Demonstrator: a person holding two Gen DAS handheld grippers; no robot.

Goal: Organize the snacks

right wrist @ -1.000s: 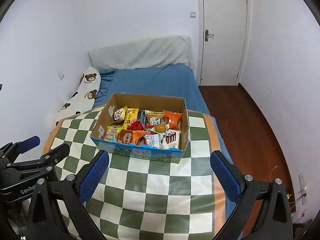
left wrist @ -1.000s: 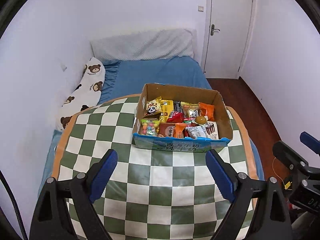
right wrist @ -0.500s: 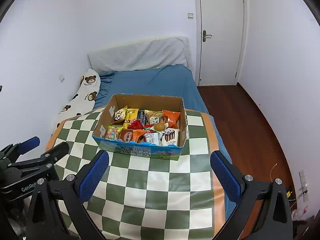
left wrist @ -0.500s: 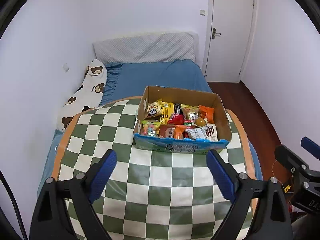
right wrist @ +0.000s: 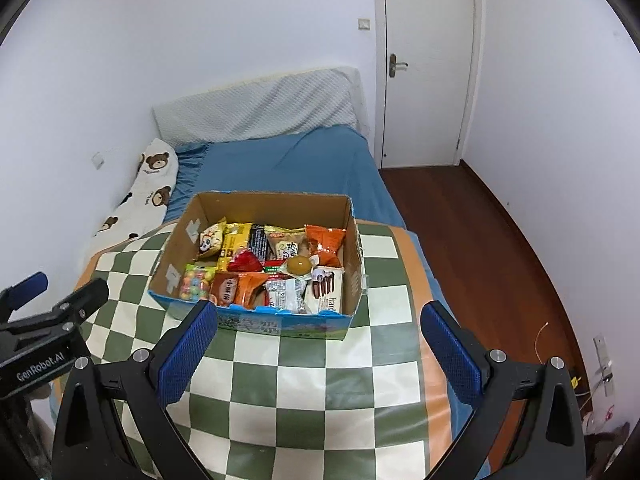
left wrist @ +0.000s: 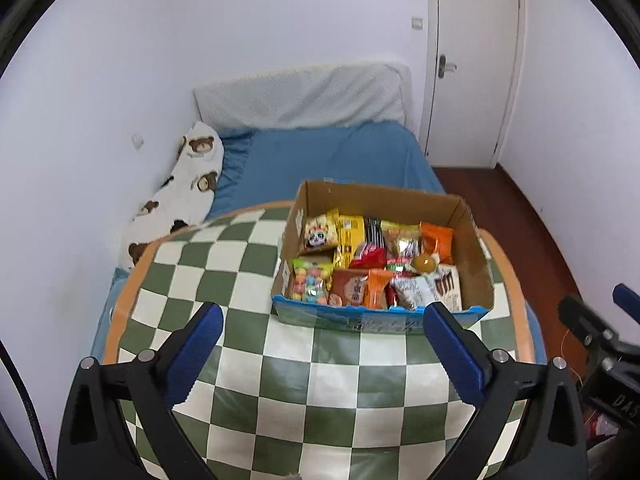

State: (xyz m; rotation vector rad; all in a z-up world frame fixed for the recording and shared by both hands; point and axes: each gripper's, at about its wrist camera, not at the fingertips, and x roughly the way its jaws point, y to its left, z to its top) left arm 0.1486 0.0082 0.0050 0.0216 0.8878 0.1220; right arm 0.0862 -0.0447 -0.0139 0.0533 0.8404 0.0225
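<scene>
Snacks (right wrist: 272, 268), a mix of bright foil and plastic packets, all lie inside the open brown cardboard box (right wrist: 353, 264) on the green-and-white checked cloth (right wrist: 304, 384). Over the last second both cameras have drawn back and up. Left gripper (left wrist: 320, 344) and right gripper (right wrist: 320, 344) hang wide apart, empty. This probably fits either packing finished or sorting ahead.

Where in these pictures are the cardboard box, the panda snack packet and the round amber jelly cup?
cardboard box (right wrist: 256, 326), right wrist view, on its blue printed front wall.
panda snack packet (left wrist: 320, 234), left wrist view, on the panda face.
round amber jelly cup (right wrist: 300, 265), right wrist view, on its domed top.
</scene>
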